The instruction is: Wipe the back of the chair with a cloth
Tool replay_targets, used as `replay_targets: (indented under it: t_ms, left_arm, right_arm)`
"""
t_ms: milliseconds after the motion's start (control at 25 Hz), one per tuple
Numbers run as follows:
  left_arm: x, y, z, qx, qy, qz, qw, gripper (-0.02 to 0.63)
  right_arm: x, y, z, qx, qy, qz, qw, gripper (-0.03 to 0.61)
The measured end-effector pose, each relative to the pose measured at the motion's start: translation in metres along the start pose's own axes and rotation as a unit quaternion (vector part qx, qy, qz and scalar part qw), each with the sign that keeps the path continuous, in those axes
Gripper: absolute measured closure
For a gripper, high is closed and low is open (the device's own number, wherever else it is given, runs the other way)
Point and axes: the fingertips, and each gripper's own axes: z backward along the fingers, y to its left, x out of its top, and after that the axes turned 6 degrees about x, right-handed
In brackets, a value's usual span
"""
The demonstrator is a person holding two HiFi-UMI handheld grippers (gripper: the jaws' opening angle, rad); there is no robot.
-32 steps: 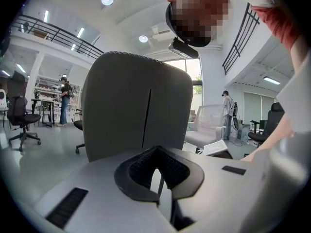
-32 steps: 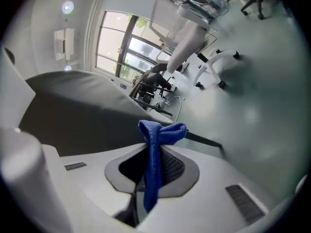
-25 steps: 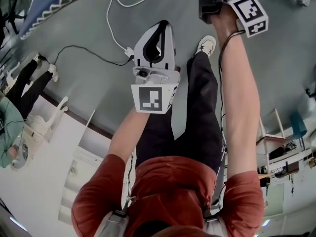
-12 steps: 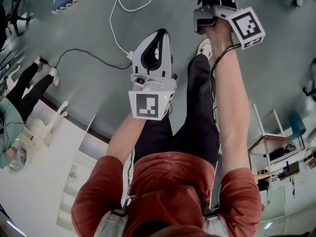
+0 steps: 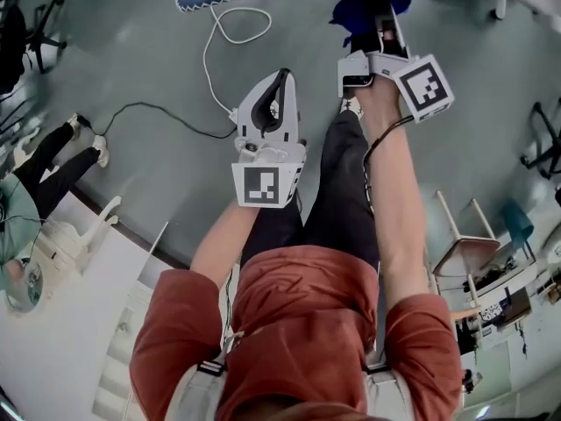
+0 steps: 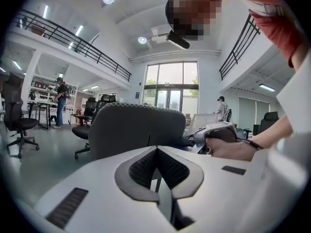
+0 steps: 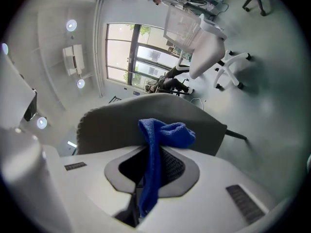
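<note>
Right claw (image 7: 151,152) pinches a blue terry cloth (image 7: 166,130) just beside the grey upholstered chair back (image 7: 107,125). Left claw (image 6: 156,150), pressed together and empty, faces that chair over the grey-green office floor (image 5: 158,68).

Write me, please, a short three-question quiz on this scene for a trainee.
1. Which gripper holds the blue cloth? A left; B right; C neither.
2. True or false: the left gripper has its jaws wide apart.
3. Fill in: both grippers face the back of a grey ___.

Key: 1 B, the right gripper. 2 false, they are together. 3 chair.
</note>
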Motion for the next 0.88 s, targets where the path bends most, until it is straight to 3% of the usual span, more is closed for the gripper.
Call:
replay_targets:
  t_ms: [200, 360, 480, 680, 880]
  left_arm:
    - [0.034, -0.004, 0.009, -0.003, 0.001, -0.009, 1.0, 0.6]
    - [0.056, 0.0, 0.019, 0.0, -0.008, -0.014, 0.9999, 0.6]
    - [0.068, 0.008, 0.027, 0.004, -0.018, -0.019, 0.9996, 0.6]
    - [0.063, 0.007, 0.032, 0.006, -0.001, -0.009, 0.9999, 0.6]
    - [0.061, 0.011, 0.033, 0.007, 0.005, -0.009, 0.9999, 0.6]
  right_arm:
    - [0.014, 0.077, 0.014, 0.08, 0.015, 0.044, 0.996, 0.522]
    - [0.019, 0.114, 0.024, 0.104, 0.023, 0.062, 0.992, 0.522]
    - [0.017, 0.132, 0.027, 0.11, 0.024, 0.064, 0.992, 0.522]
    - [0.018, 0.138, 0.029, 0.11, 0.024, 0.065, 0.992, 0.522]
    - [0.015, 0.127, 0.031, 0.095, 0.022, 0.062, 0.993, 0.522]
